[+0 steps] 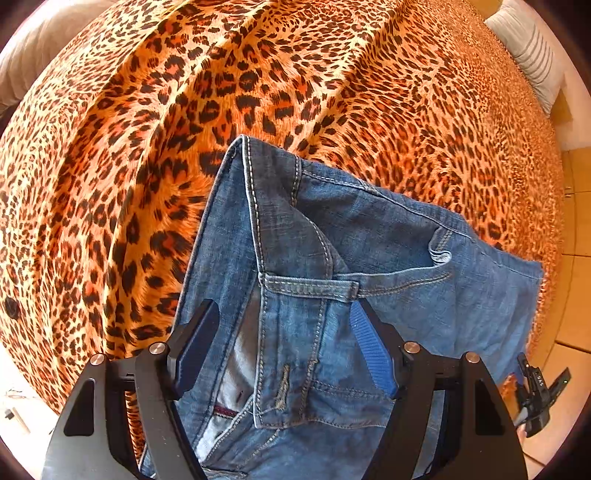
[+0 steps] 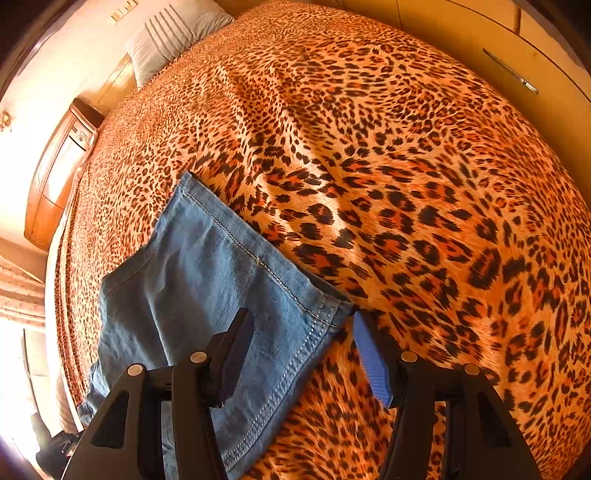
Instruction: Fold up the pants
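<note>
I see the blue denim pants (image 1: pixel 332 258) lying on the leopard-print bedspread (image 1: pixel 129 147) that covers the bed. In the left wrist view they fill the lower centre of the frame, waistband end nearest the camera, belt loop and fly seams visible. The left gripper (image 1: pixel 286 339) hangs over that waistband area, its fingers (image 1: pixel 371 350) spread wide, denim showing between them. They hold nothing; I can't tell whether the tips touch the cloth.

In the right wrist view, a pant leg with its stitched hem (image 2: pixel 207 280) runs from lower left toward centre frame. The right gripper (image 2: pixel 303 350) is also wide open, gripping nothing. Its dark finger (image 2: pixel 236 354) sits over the denim near the hem corner; its blue-padded finger (image 2: pixel 369 362) is over bare bedspread just beside that corner. I can't tell if there's contact.

Left view only: the waistband end, and at lower right a tiled floor (image 1: pixel 576 277) and the other black gripper unit past the bed edge. Right view only: a wooden nightstand (image 2: pixel 59 173) at left and a pale wardrobe door with a metal handle (image 2: pixel 509 70) at upper right. A grey striped pillow (image 2: pixel 173 33) shows in both, upper left here, upper right in the left view.
</note>
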`<state>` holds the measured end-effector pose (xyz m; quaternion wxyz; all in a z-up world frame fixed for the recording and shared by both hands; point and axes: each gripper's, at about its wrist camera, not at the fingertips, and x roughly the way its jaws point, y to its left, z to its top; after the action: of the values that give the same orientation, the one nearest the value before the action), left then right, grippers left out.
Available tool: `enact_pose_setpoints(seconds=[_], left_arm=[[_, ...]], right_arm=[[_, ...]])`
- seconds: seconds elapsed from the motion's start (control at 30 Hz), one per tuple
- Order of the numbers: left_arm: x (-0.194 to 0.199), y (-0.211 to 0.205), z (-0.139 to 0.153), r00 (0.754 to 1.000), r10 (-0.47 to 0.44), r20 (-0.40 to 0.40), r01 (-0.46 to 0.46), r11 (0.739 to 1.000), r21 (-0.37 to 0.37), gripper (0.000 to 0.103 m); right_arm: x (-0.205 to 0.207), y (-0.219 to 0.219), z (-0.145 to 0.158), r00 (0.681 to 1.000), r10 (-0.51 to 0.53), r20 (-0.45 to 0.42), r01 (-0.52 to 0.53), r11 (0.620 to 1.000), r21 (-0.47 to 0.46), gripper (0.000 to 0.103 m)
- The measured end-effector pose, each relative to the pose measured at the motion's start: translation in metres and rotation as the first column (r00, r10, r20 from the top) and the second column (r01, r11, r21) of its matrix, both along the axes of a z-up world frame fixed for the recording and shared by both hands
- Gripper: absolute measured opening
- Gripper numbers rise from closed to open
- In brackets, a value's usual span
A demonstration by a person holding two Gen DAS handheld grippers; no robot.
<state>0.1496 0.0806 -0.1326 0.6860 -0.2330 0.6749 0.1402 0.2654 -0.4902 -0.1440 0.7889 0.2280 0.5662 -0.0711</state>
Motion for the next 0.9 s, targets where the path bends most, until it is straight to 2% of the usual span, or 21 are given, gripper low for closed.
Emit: enact_pose_setpoints(seconds=[0.03, 0.07, 0.13, 0.2, 0.27, 0.37, 0.4, 0.47, 0.5, 0.53, 0.57, 0.6, 0.77, 0.83, 0.9], left_arm=[[0.002, -0.002, -0.002, 1.000, -0.004, -0.011, 0.004, 1.000, 0.030, 0.071], [0.000, -0.001, -0.002, 1.000, -0.003, -0.016, 0.004, 0.999, 0.048, 0.066], [0.000, -0.002, -0.005, 1.000, -0.008, -0.016, 0.009, 0.999, 0.052, 0.047], [0.006, -0.008, -0.013, 0.999, -0.021, -0.024, 0.023, 0.995, 0.092, 0.046], [0.005, -0.008, -0.021, 0.999, -0.035, -0.032, 0.038, 0.994, 0.104, 0.044], [0.004, -0.003, -0.017, 0.999, -0.050, -0.019, 0.050, 0.997, 0.051, 0.043], [-0.001, 0.004, -0.007, 0.999, -0.043, 0.006, 0.043, 0.999, 0.025, 0.043], [-0.001, 0.026, 0.015, 0.997, -0.001, 0.077, 0.001, 1.000, 0.006, 0.044], [0.002, 0.036, 0.023, 0.994, 0.018, 0.109, -0.016, 1.000, -0.012, 0.052], [0.006, 0.044, 0.027, 0.992, 0.032, 0.119, -0.029, 0.999, -0.030, 0.068], [0.012, 0.051, 0.028, 0.993, 0.043, 0.113, -0.038, 0.998, -0.048, 0.074], [0.017, 0.055, 0.028, 0.993, 0.050, 0.109, -0.043, 0.997, -0.067, 0.075], [0.040, 0.043, 0.004, 0.998, 0.044, 0.037, -0.038, 0.989, -0.146, 0.075], [0.037, 0.032, -0.003, 0.999, 0.049, 0.012, -0.046, 0.983, -0.177, 0.075], [0.041, 0.026, -0.009, 0.999, 0.049, -0.002, -0.048, 0.979, -0.201, 0.075]], right_arm=[[0.001, 0.006, 0.001, 0.999, 0.032, 0.002, -0.032, 0.999, -0.032, 0.008], [0.001, 0.009, 0.005, 0.999, 0.047, 0.021, -0.046, 0.998, -0.042, 0.009], [-0.010, 0.002, 0.019, 0.996, 0.031, 0.085, -0.027, 0.999, -0.039, 0.009], [-0.031, -0.020, 0.018, 0.994, -0.047, 0.095, 0.049, 0.999, -0.022, 0.009], [-0.048, -0.034, 0.002, 0.997, -0.077, 0.012, 0.077, 0.997, 0.013, 0.009], [-0.061, -0.034, 0.005, 0.999, -0.047, 0.016, 0.046, 0.999, 0.016, 0.018], [-0.063, -0.038, 0.011, 0.998, -0.060, 0.026, 0.059, 0.998, 0.030, 0.028], [-0.065, -0.050, 0.029, 0.993, -0.089, 0.078, 0.085, 0.995, 0.047, 0.036], [-0.061, -0.053, 0.037, 0.991, -0.091, 0.102, 0.087, 0.995, 0.040, 0.043], [-0.055, -0.055, 0.044, 0.990, -0.081, 0.114, 0.078, 0.996, 0.031, 0.052], [-0.045, -0.055, 0.048, 0.991, -0.066, 0.115, 0.065, 0.998, 0.017, 0.055], [-0.033, -0.052, 0.051, 0.993, -0.049, 0.112, 0.049, 0.999, 0.003, 0.055], [0.024, -0.029, 0.045, 0.996, 0.020, 0.087, -0.021, 1.000, 0.007, 0.055], [0.056, -0.022, 0.032, 0.997, 0.033, 0.073, -0.037, 0.998, 0.043, 0.058], [0.077, -0.013, 0.027, 0.997, 0.046, 0.057, -0.048, 0.998, 0.038, 0.060]])
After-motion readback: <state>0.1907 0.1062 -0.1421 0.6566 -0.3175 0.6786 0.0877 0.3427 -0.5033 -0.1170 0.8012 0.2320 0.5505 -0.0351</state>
